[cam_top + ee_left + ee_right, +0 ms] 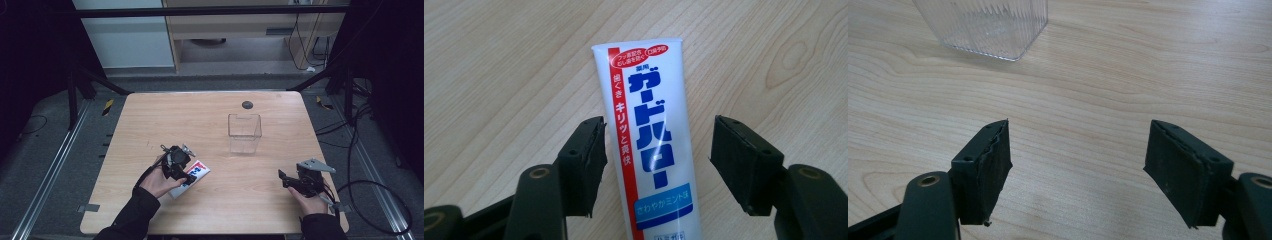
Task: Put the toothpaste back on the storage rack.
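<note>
A white toothpaste tube (649, 135) with blue and red print lies flat on the wooden table (215, 115); in the high view the tube (198, 171) pokes out from under my left hand. My left gripper (656, 155) hovers over it, open, its jaws standing on either side of the tube without touching it. The left gripper (186, 176) sits at the table's front left. My right gripper (284, 180) rests near the front right, open with nothing between its jaws; in its own view the right gripper (1078, 165) faces bare wood.
A clear ribbed plastic box (244, 132) stands upright in the middle of the table; its lower corner (998, 30) shows ahead of my right gripper. A small dark round disc (247, 104) lies near the far edge. Cables trail on the floor to the right.
</note>
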A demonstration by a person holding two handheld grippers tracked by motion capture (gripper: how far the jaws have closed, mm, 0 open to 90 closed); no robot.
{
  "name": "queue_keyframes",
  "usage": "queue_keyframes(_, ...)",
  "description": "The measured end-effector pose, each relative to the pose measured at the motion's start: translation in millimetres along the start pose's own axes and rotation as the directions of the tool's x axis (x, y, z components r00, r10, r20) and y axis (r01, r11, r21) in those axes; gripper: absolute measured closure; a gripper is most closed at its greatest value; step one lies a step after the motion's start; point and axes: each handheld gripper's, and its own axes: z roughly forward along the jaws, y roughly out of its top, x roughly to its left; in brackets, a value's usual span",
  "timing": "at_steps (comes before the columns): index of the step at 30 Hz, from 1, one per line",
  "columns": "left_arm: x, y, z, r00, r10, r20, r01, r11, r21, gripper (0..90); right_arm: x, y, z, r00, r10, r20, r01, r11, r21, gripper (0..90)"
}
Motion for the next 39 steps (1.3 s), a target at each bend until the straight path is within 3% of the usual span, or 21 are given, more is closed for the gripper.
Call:
queue_keyframes(14,2.5,4.1,15.3,0.9999,-0.001,0.017,0.000,0.9994,0.034,40.7,0.3,0.3,0.9,1.0000,0.004,-0.008,-0.004,1.000,0.005,26.1)
queue_keyframes(21,1.4,7.1,18.1,1.0000,0.007,0.000,-0.007,0.9984,0.055,40.3,0.0,0.3,1.5,1.0000,-0.002,-0.007,0.002,1.000,0.003,26.1)
queue_keyframes(28,4.2,8.9,28.3,0.9999,0.014,-0.005,-0.013,0.9950,0.099,38.1,0.2,0.4,1.8,1.0000,-0.002,-0.008,0.002,1.000,0.006,26.1)
queue_keyframes(39,6.9,8.8,37.2,0.9999,0.002,0.011,-0.003,0.9923,0.124,37.0,0.3,0.4,2.5,0.9999,-0.006,-0.008,0.006,1.000,0.010,26.1)
